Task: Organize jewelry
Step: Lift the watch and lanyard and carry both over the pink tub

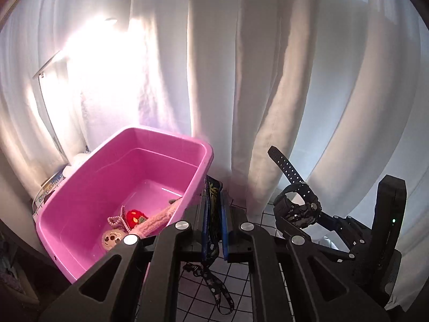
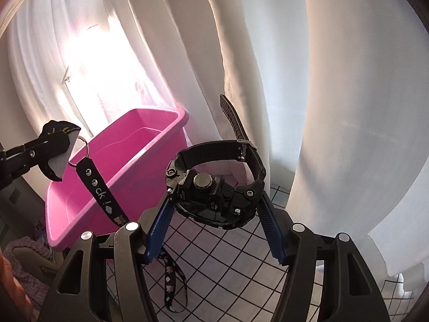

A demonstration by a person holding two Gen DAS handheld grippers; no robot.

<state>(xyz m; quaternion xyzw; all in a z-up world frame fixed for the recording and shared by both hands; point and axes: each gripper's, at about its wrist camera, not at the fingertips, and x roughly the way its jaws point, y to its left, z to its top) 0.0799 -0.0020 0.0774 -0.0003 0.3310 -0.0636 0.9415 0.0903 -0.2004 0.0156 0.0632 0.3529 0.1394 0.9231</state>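
White curtains behind, black-lined grid cloth below

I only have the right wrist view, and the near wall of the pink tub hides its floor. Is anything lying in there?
Observer: Yes. The left wrist view shows a pearl string on the floor of the pink tub.
Operator: Anything next to it?
Observer: A red strawberry-shaped piece lies right beside the pearls.
Operator: From here the other hand's grip is side-on. How does it hold its item?
Observer: The left gripper has its blue fingers shut flat on a dark tag with yellow print.
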